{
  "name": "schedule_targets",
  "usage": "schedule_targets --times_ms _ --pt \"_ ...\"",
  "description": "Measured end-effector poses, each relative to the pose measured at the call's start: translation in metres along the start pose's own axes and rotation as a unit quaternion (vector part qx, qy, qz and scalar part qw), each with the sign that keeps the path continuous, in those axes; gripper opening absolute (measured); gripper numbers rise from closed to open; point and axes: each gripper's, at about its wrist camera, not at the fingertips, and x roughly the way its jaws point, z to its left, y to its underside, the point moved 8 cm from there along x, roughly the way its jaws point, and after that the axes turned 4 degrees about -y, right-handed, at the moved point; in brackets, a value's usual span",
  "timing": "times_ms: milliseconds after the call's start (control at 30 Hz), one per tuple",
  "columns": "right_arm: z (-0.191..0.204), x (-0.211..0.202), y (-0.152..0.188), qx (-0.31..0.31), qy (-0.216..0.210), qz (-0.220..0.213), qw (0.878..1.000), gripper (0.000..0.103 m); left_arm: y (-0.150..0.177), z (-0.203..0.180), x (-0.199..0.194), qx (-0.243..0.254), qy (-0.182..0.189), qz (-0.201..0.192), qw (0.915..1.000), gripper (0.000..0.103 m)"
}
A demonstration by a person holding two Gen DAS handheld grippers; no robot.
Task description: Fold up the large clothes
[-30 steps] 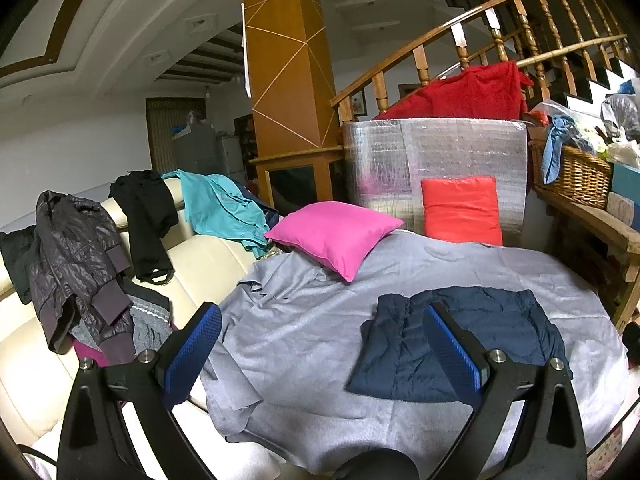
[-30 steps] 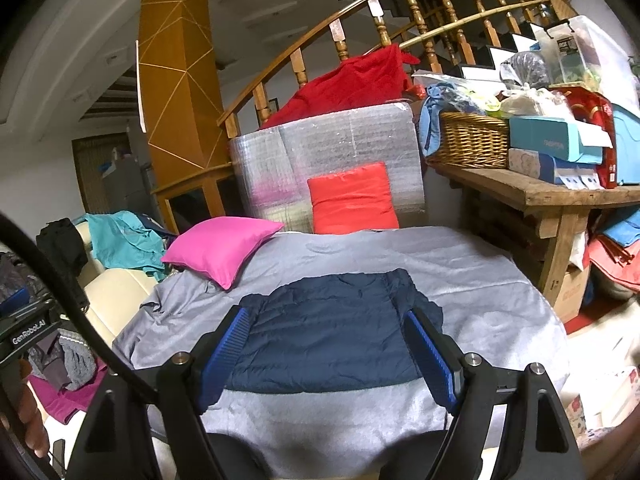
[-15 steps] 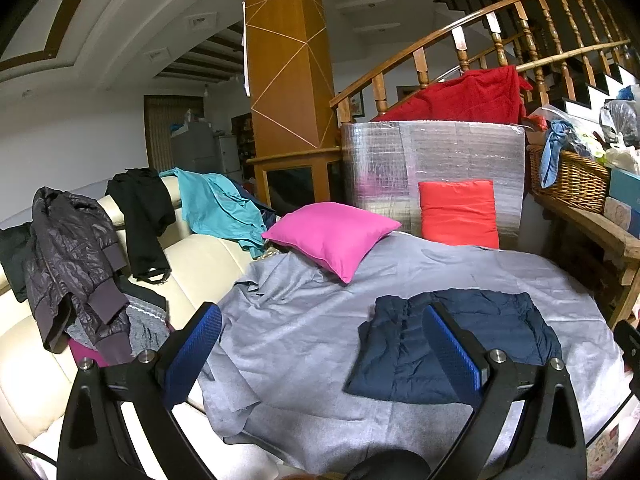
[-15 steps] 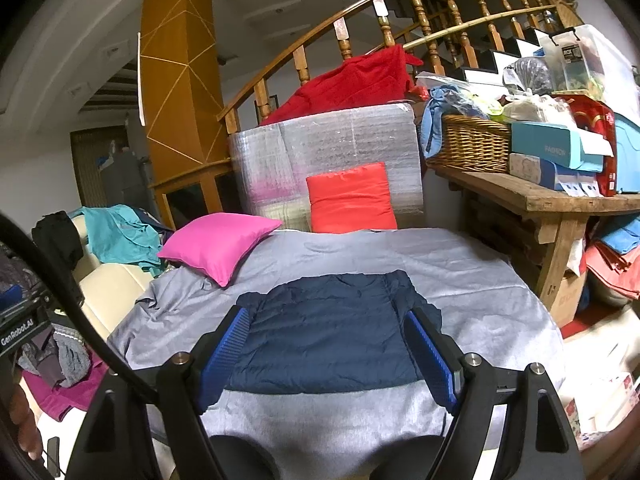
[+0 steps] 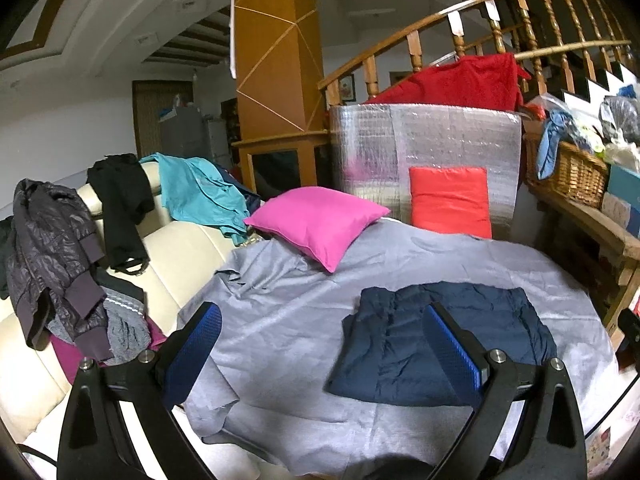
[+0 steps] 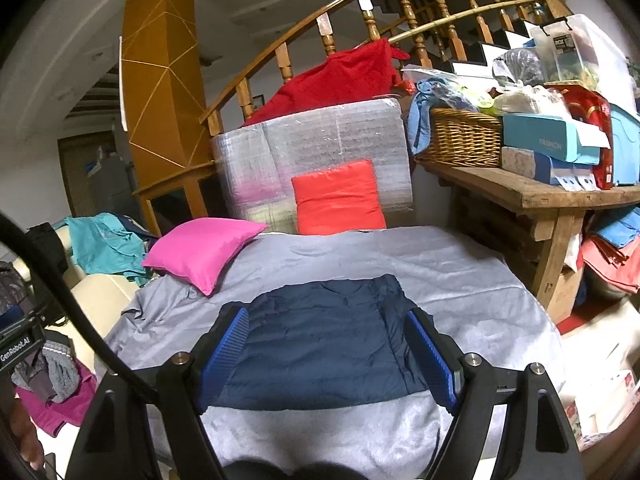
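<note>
A folded navy blue puffy jacket [image 5: 448, 340] lies flat on the grey sheet [image 5: 304, 320] that covers the table. It also shows in the right wrist view [image 6: 320, 340]. My left gripper [image 5: 320, 340] is open and empty, held above the sheet to the left of the jacket. My right gripper [image 6: 328, 344] is open and empty, held above the jacket's near edge. Several unfolded clothes hang on the cream sofa at left: a dark grey jacket [image 5: 48, 256], a black garment [image 5: 120, 204] and a teal garment [image 5: 200, 192].
A pink pillow [image 5: 320, 220] and a red cushion [image 5: 450, 200] sit at the sheet's far side before a silver foil-wrapped block [image 5: 424, 140]. A wooden bench [image 6: 532, 196] at right carries a wicker basket [image 6: 464, 136] and boxes. A wooden pillar and stair railing stand behind.
Both grippers have shifted only slightly; the views have drifted a little. The jacket has not moved and both grippers stay open.
</note>
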Motion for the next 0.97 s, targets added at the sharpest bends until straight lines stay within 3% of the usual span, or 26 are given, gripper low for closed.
schedule_targets --times_ms 733,833,967 --pt "-0.006 0.057 -0.002 -0.006 0.023 0.023 0.999 0.083 -0.003 -0.02 0.054 0.009 0.017 0.017 0.9997 0.1" --pt "-0.009 0.07 -0.003 -0.007 0.02 0.03 0.999 0.083 -0.005 -0.022 0.067 0.003 0.036 0.016 0.9992 0.1" --pt "-0.053 0.105 -0.01 0.021 0.037 0.038 0.998 0.085 -0.004 -0.009 0.117 -0.044 0.049 0.042 0.9969 0.1"
